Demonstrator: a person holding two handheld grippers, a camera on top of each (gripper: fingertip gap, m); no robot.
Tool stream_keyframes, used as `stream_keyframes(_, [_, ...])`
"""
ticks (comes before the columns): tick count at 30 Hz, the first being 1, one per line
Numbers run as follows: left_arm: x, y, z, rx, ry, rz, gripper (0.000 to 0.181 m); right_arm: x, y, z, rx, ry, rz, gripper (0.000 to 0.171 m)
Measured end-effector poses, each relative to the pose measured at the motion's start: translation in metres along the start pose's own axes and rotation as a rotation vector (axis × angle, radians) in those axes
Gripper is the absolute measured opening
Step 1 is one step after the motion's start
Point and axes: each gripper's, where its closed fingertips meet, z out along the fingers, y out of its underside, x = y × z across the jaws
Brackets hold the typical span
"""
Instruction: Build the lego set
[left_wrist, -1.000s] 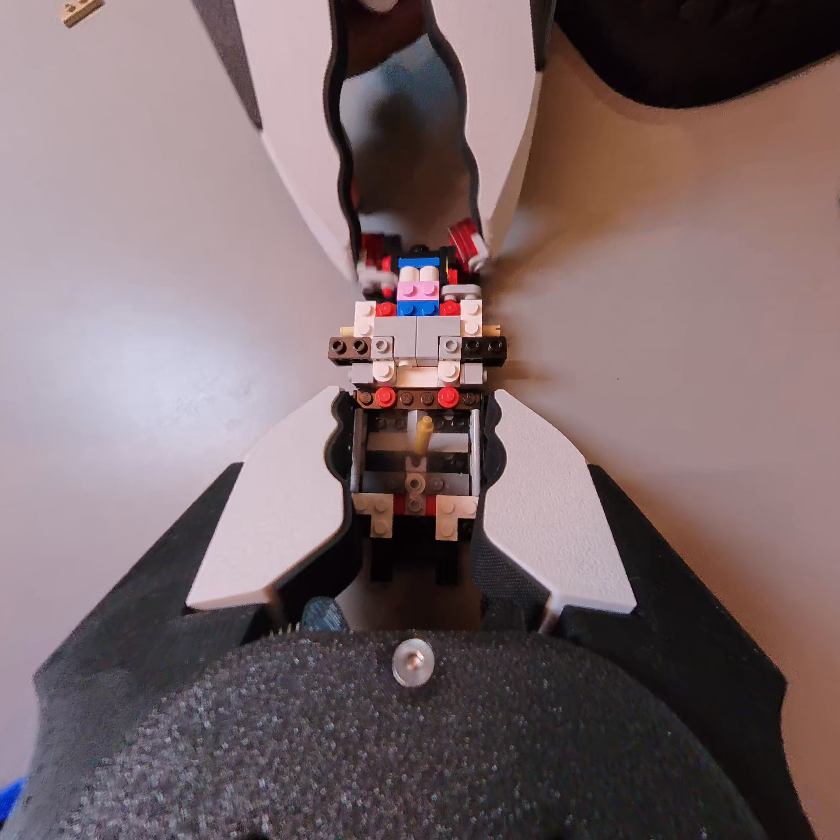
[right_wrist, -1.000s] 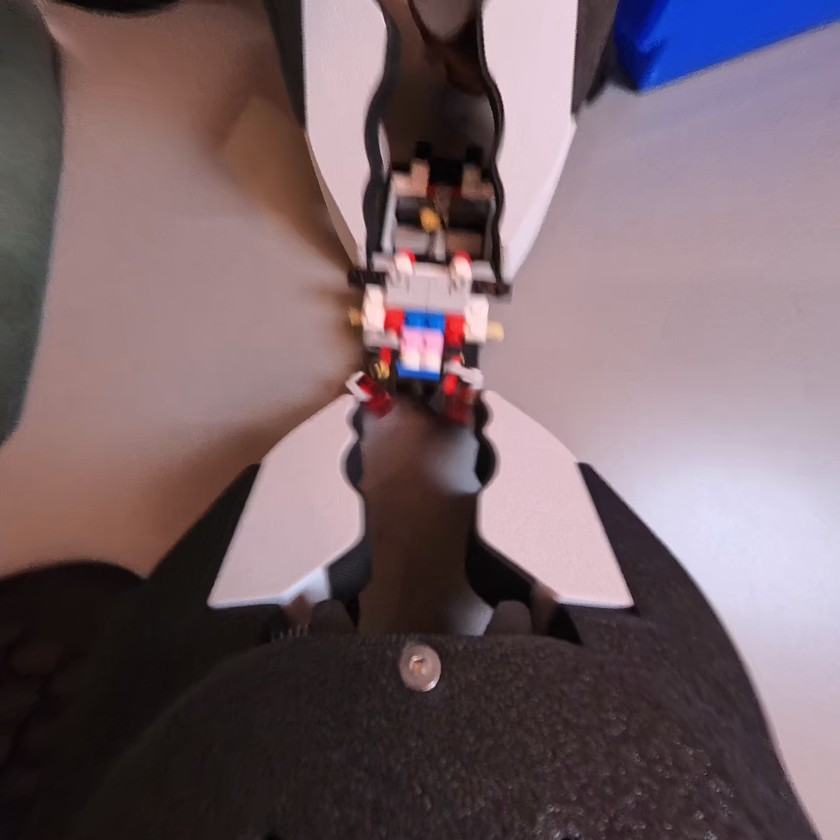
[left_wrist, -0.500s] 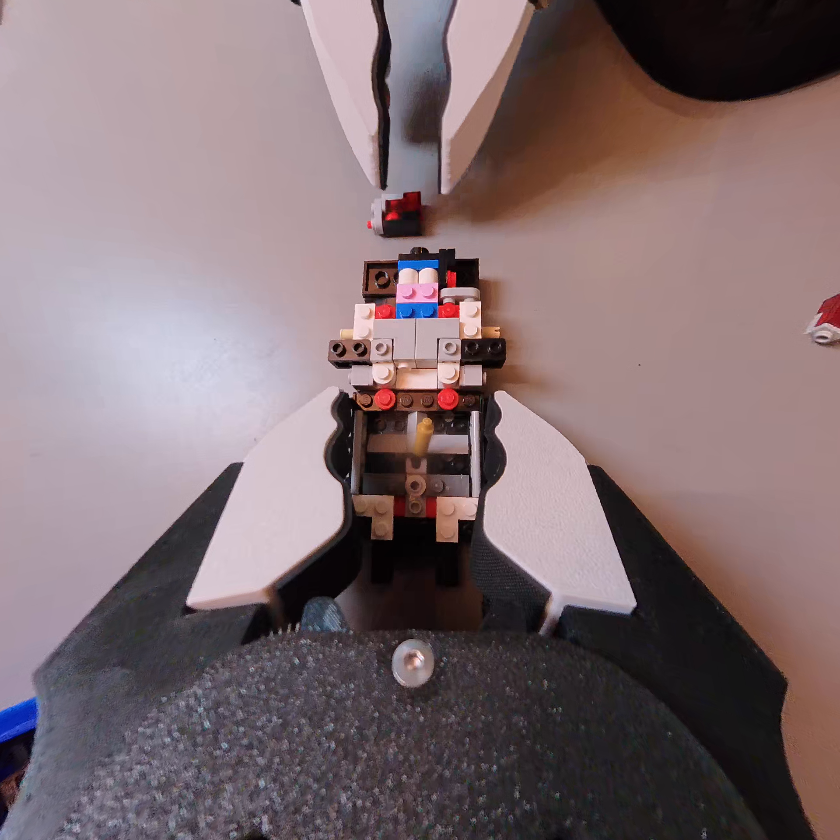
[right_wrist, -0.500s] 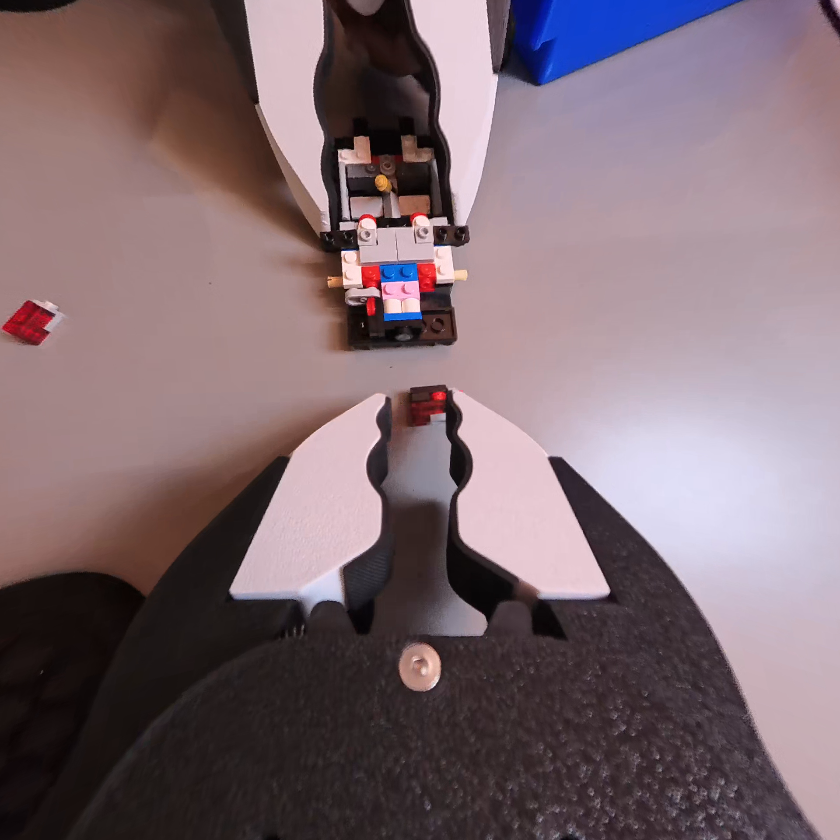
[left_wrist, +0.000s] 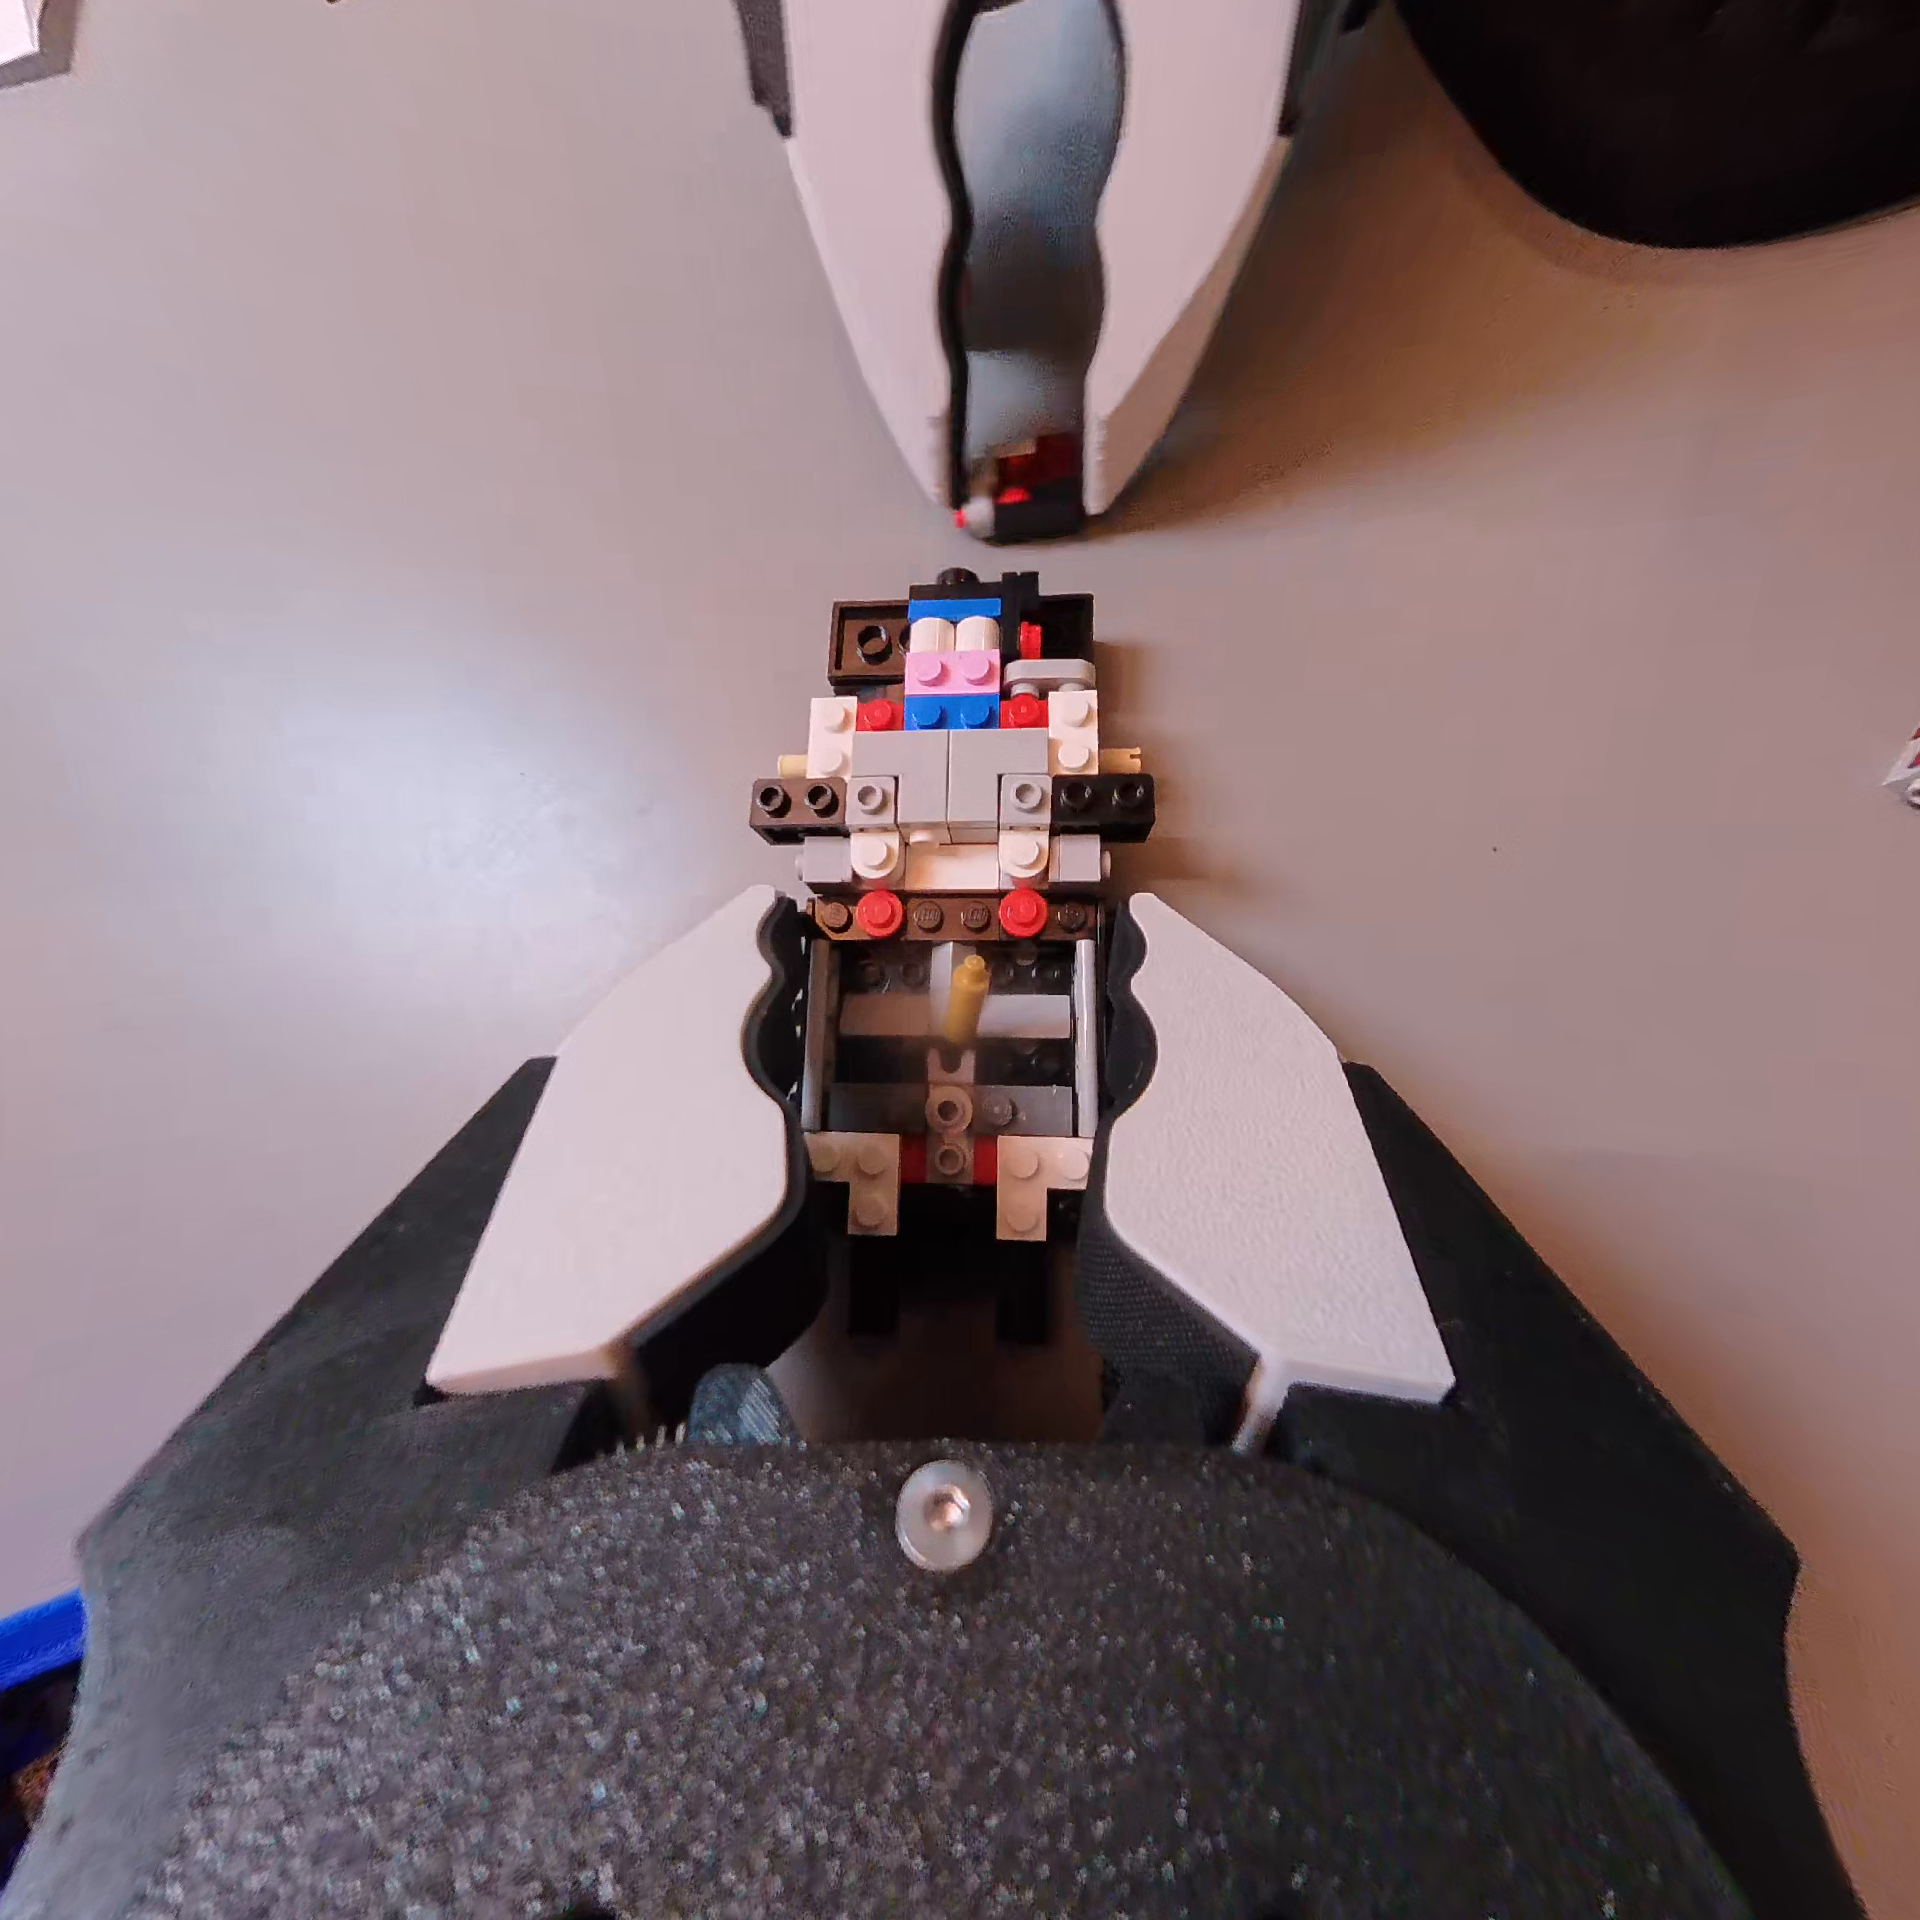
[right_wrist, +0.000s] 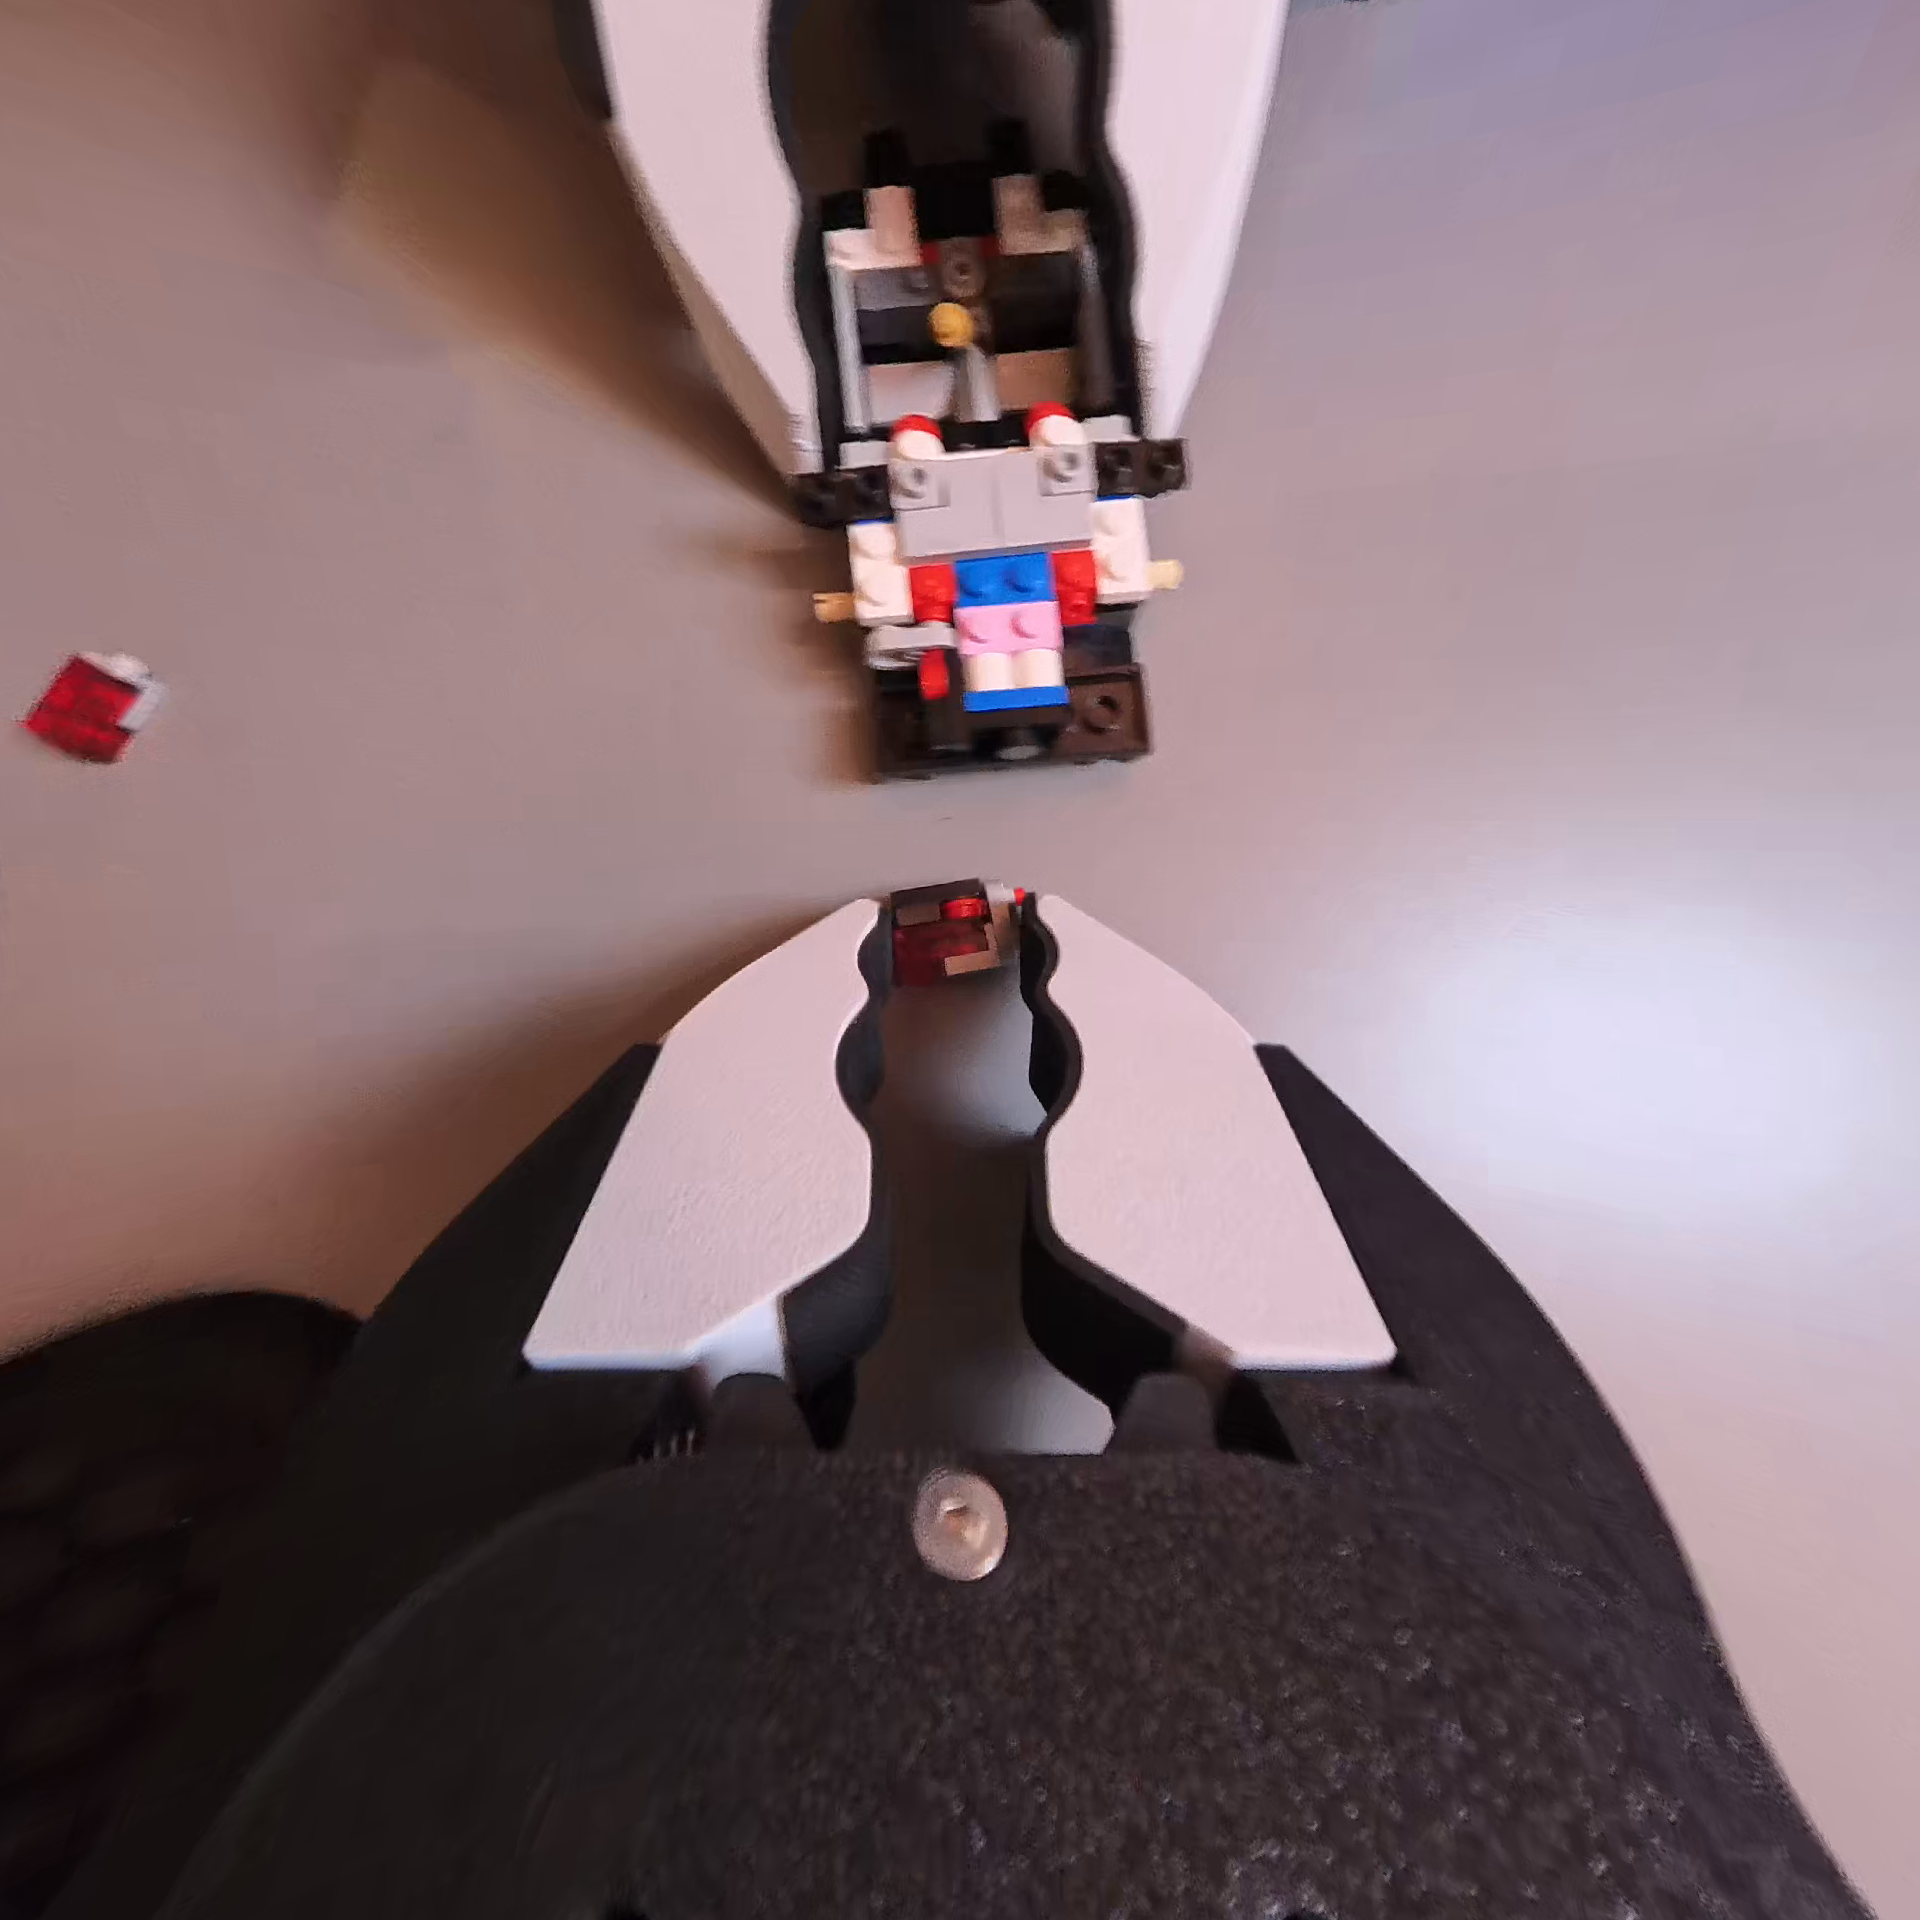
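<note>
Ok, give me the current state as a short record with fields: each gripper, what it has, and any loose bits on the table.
left gripper: shut on the rear of the brick model, which rests on the grey table
right gripper: shut on a small red and black brick piece at its fingertips
gap: the small piece is apart from the model's front end, not touching
loose part: a red and white brick piece lies alone on the table, off to the side
image quality: right wrist view is somewhat blurred

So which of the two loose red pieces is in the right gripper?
The red and grey piece between the right gripper's fingertips, just short of the brick model. The other red piece lies alone, far left on the table.
</note>
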Motion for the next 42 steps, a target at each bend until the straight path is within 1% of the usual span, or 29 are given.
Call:
stream_keyframes(4, [-0.002,-0.003,0.002,0.002,-0.006,-0.001,0.056,-0.019,-0.003,0.002,0.011,-0.063,-0.029,0.024])
stream_keyframes(13, [-0.003,-0.004,0.004,0.008,-0.020,-0.006,0.056,-0.019,-0.010,-0.005,0.084,-0.074,0.008,0.030])
stream_keyframes(18, [-0.004,-0.005,0.005,0.013,-0.033,-0.011,0.056,-0.012,-0.016,-0.009,0.132,-0.040,0.028,0.035])
stream_keyframes(22, [-0.005,-0.006,0.005,0.021,-0.050,-0.014,0.056,-0.002,-0.021,-0.012,0.172,0.006,0.049,0.035])
stream_keyframes(32, [-0.005,-0.007,0.005,0.041,-0.069,-0.001,0.054,0.006,-0.021,0.000,0.160,0.063,0.045,0.036])
stream_keyframes(42, [-0.003,-0.006,0.004,0.037,-0.058,0.001,0.054,0.009,-0.022,0.000,0.167,0.083,0.055,0.035])
